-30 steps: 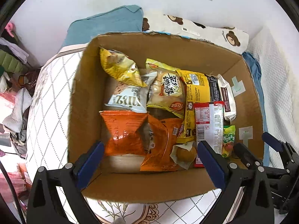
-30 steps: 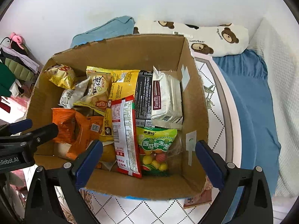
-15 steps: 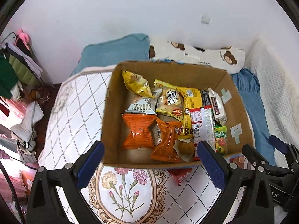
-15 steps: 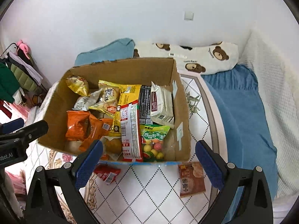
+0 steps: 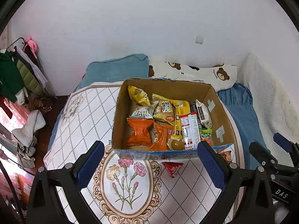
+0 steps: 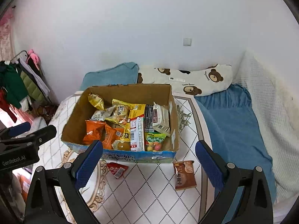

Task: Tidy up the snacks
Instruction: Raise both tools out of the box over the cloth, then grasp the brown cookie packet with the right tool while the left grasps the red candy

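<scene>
A cardboard box (image 5: pixel 119 115) (image 6: pixel 74 123) full of snack packets stands on a quilted white mat. Inside are orange bags (image 5: pixel 139 131) (image 6: pixel 93 131), yellow bags, a white wafer pack (image 6: pixel 160 119) and a green candy bag (image 6: pixel 155 140). A small red packet (image 5: pixel 172 168) (image 6: pixel 116 169) and a brown packet (image 6: pixel 184 174) lie on the mat in front of the box. My left gripper (image 5: pixel 149 166) is open and empty, well back from the box. My right gripper (image 6: pixel 148 164) is open and empty, also well back from it.
The mat (image 5: pixel 80 119) lies on a bed with a blue sheet (image 6: pixel 231 127). A teal pillow (image 5: pixel 115 71) and a bear-print pillow (image 6: pixel 196 82) lie behind the box against the white wall. Clothes hang at the left (image 5: pixel 16 76). A white blanket (image 6: pixel 267 100) is at the right.
Both grippers have pulled back and up from the box, which now looks smaller. The two loose packets on the mat have come into view. Both stay open.
</scene>
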The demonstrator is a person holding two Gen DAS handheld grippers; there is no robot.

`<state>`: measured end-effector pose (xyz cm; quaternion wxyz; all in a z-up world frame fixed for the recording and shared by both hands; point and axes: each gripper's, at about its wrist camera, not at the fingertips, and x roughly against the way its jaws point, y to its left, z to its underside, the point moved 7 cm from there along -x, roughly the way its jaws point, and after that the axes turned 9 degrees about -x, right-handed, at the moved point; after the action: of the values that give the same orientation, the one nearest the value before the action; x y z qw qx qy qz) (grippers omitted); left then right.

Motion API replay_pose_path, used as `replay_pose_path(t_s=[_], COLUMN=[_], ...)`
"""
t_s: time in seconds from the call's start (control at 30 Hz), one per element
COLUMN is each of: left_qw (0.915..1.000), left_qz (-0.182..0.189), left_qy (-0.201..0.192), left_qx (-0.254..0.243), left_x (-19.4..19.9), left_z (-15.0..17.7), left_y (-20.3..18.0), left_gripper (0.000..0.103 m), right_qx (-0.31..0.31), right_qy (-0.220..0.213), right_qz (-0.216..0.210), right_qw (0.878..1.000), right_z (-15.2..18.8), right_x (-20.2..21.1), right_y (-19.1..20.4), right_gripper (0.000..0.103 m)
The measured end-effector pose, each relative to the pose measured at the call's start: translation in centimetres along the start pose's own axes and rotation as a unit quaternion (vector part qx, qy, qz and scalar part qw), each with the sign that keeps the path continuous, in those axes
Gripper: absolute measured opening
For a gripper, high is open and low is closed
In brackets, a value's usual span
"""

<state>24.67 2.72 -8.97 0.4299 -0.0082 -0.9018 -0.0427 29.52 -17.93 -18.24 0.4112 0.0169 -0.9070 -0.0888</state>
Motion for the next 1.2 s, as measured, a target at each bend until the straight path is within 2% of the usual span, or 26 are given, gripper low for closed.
replay_pose_path(t_s=[0.17, 0.37, 0.43, 0.53, 0.67, 0.73, 0.77, 0.83, 1.03, 1.1, 1.13, 1.17, 1.2], left_qw=[0.9999, 0.9991, 0.9975, 0.9935, 0.9825, 0.9768, 0.9750, 0.9729, 0.9681, 0.9705, 0.9716, 0.9717, 0.9714], left_qz=[-0.008, -0.006, -0.005, 0.008, 0.039, 0.061, 0.061, 0.063, 0.072, 0.065, 0.063, 0.061, 0.057], left_qy=[-0.012, 0.041, 0.071, 0.114, 0.182, 0.205, 0.214, 0.222, 0.240, 0.232, 0.228, 0.228, 0.230], left_qx=[-0.001, -0.001, -0.001, -0.001, -0.006, -0.003, -0.003, -0.002, 0.007, 0.000, -0.005, -0.009, -0.015], left_x=[0.9, -2.7, -4.7, -7.5, -12.2, -14.1, -15.1, -16.5, -20.0, -20.4, -20.6, -20.8, -21.0], left_z=[0.5, 3.2, 4.6, 6.5, 8.9, 9.5, 9.7, 9.8, 9.9, 9.8, 9.7, 9.7, 9.8], left_y=[-0.2, -1.0, -1.3, -2.2, -4.5, -5.7, -6.1, -6.9, -9.0, -9.3, -9.6, -9.8, -9.9], left_gripper=[0.102, 0.102, 0.102, 0.102, 0.102, 0.102, 0.102, 0.102, 0.101, 0.096, 0.084, 0.067, 0.060], right_qx=[-0.019, -0.060, -0.074, -0.099, -0.127, -0.141, -0.150, -0.156, -0.122, -0.106, -0.096, -0.084, -0.075], right_qy=[0.001, 0.053, 0.085, 0.125, 0.153, 0.170, 0.175, 0.183, 0.213, 0.225, 0.232, 0.241, 0.248], right_qz=[-0.011, -0.024, -0.019, -0.014, 0.008, 0.011, 0.017, 0.015, 0.022, 0.024, 0.025, 0.030, 0.036], right_qw=[1.000, 0.997, 0.993, 0.987, 0.980, 0.975, 0.973, 0.971, 0.969, 0.968, 0.968, 0.966, 0.965], right_z=[0.5, 2.7, 4.4, 6.8, 9.4, 10.4, 10.8, 11.1, 11.5, 11.7, 11.8, 11.9, 11.9], right_x=[0.9, -3.0, -5.3, -8.4, -11.8, -13.4, -14.2, -15.4, -18.8, -19.9, -20.7, -21.5, -22.0], right_y=[-0.8, -3.8, -5.5, -8.1, -11.7, -13.3, -14.1, -14.8, -14.8, -14.4, -14.1, -13.8, -13.7], right_gripper=[0.101, 0.098, 0.077, 0.061, 0.061, 0.061, 0.061, 0.069, 0.069, 0.069, 0.069, 0.069, 0.068])
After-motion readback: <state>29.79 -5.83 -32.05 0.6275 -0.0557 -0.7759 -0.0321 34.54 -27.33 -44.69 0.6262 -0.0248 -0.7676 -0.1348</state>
